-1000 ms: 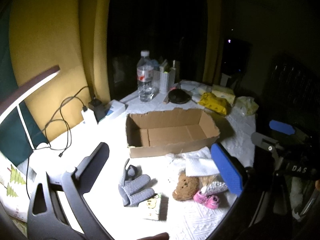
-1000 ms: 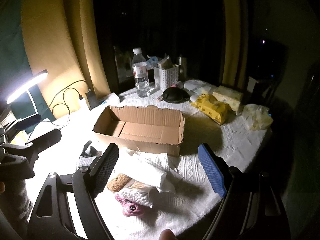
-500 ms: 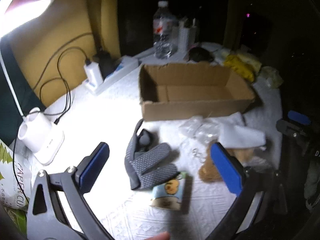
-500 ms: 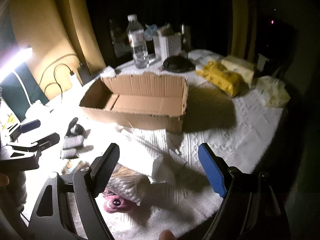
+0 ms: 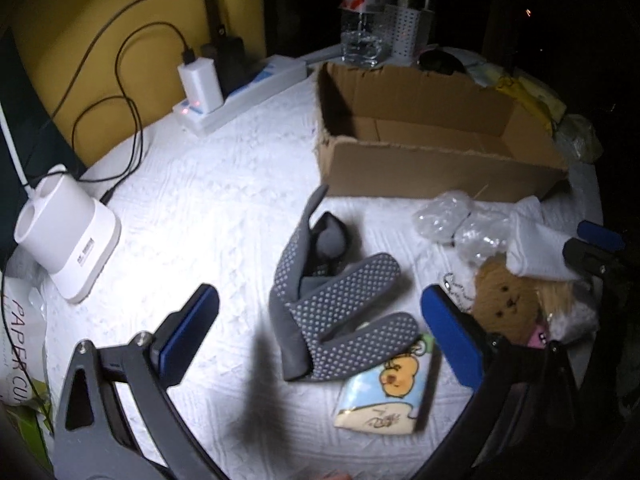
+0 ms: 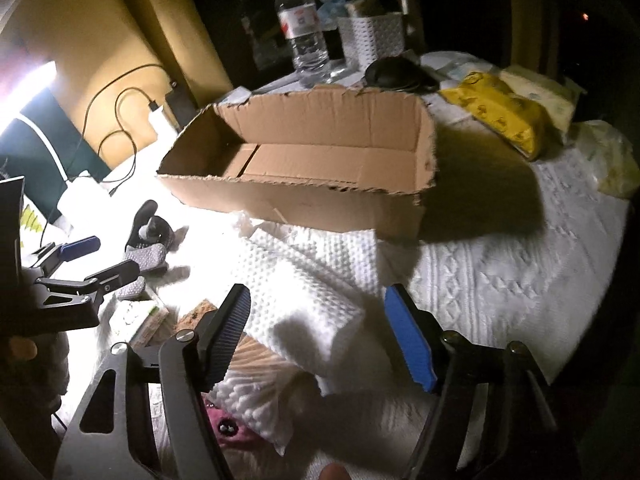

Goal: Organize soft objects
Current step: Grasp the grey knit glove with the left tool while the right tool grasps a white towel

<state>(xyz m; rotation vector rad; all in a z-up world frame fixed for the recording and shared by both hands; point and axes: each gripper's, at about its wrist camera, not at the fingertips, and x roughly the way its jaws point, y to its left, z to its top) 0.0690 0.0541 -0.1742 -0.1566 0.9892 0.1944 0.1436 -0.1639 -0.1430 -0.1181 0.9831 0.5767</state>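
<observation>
A grey dotted glove (image 5: 336, 308) lies on the white tablecloth between the open fingers of my left gripper (image 5: 320, 332). A small cartoon tissue pack (image 5: 388, 396) lies by its fingertips. A brown plush bear (image 5: 504, 304) and a folded white towel (image 5: 536, 248) lie to the right. An empty cardboard box (image 5: 432, 136) stands behind them. In the right wrist view my right gripper (image 6: 320, 340) is open just above the white towel (image 6: 304, 292), with the box (image 6: 312, 160) beyond. A pink plush toy (image 6: 228, 428) lies under a bagged white item (image 6: 256, 400).
A white lamp base (image 5: 68, 236), a power strip with charger (image 5: 224, 96) and cables are at the left. A water bottle (image 6: 304, 28), white basket (image 6: 372, 40), black object (image 6: 396, 74) and yellow packs (image 6: 504, 112) stand behind the box. Crumpled plastic (image 5: 456, 220) lies by the box.
Both grippers have moved forward and down toward the table. The left one now straddles the glove; the right one is closer over the towel. Both stay open.
</observation>
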